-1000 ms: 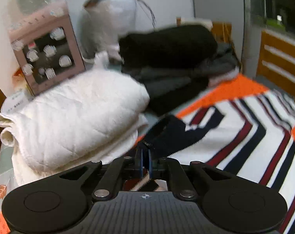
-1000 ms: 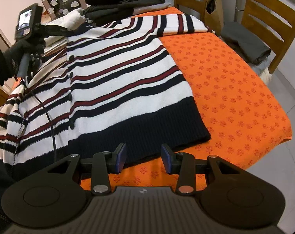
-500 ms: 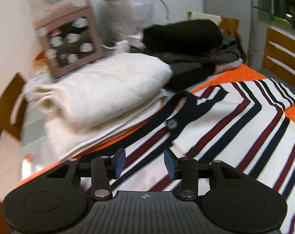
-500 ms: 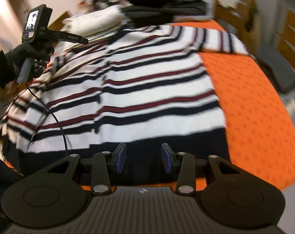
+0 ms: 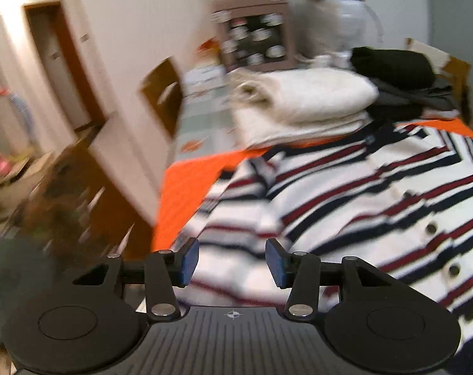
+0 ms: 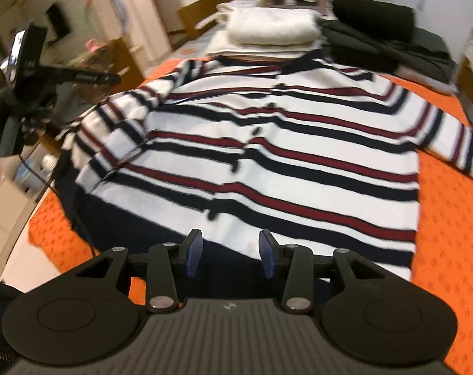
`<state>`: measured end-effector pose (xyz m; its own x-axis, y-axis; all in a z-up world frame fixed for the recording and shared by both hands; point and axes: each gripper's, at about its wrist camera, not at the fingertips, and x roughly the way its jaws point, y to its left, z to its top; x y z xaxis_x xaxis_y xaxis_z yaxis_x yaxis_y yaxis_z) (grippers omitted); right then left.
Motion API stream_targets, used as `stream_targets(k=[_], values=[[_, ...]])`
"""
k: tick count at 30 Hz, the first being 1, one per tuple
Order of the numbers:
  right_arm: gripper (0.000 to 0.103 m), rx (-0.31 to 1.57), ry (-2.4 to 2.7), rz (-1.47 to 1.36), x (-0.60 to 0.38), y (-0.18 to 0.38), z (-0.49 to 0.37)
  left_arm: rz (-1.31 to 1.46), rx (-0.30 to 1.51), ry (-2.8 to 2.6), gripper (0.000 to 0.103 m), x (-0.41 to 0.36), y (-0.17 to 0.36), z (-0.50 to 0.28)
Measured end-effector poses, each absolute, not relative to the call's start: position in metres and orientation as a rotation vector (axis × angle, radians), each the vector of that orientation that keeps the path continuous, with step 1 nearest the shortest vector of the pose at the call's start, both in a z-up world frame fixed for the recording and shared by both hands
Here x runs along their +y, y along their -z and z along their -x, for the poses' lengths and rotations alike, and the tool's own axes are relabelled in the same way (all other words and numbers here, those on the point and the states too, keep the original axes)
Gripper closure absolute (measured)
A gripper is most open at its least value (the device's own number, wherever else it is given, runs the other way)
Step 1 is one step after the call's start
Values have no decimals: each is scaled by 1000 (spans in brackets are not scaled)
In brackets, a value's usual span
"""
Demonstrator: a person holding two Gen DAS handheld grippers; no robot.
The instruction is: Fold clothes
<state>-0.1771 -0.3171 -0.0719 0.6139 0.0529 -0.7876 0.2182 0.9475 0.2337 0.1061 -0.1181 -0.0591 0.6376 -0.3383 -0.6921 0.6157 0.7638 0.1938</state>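
Note:
A white cardigan [image 5: 377, 187] [image 6: 299, 156] with navy and red stripes lies buttoned and spread flat on the orange tablecloth [image 5: 186, 187] [image 6: 449, 218]. Its left sleeve lies rumpled at the table's left edge. My left gripper [image 5: 233, 259] hovers over that sleeve; its jaws are opening and nothing is between them. The right wrist view shows a gloved hand [image 6: 5, 109] holding it at the far left. My right gripper [image 6: 230, 251] stands open just above the navy hem, nothing between its pads.
A folded white stack [image 5: 305, 103] [image 6: 267, 28] and a dark clothes pile [image 5: 399, 68] [image 6: 377, 25] sit behind the collar. A pink box [image 5: 255, 37] stands further back. A wooden chair [image 5: 161, 97] stands left of the table.
My left gripper let go of the navy collar edge, opened, and swung left over the sleeve. My right gripper rolled and shifted along the hem, staying open.

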Motion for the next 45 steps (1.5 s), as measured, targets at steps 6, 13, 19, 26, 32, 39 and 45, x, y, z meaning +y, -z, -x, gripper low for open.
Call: stream_targets(k=[6,13,19,26,32,39,45], values=[[57,926,26,-277,-297,67,160,-405,746,458,52,-51,72,-90],[57,932,42,-283,-268,60,131,-385,802,404,51,-1,103,-99],[57,908,59,-339,-243,51,87,-337,832,477,51,10,115,-102],[57,863,64,-386,-230,45,4,-456,738,508,51,-4,130,-92],[57,824,83,-452,-247,35,-92,-432,713,494,66,10,136,-96],[57,841,102,-526,-265,47,-212,-398,730,514,93,21,140,-102],[57,950,152,-511,-265,90,-299,-342,764,610,95,26,134,-103]])
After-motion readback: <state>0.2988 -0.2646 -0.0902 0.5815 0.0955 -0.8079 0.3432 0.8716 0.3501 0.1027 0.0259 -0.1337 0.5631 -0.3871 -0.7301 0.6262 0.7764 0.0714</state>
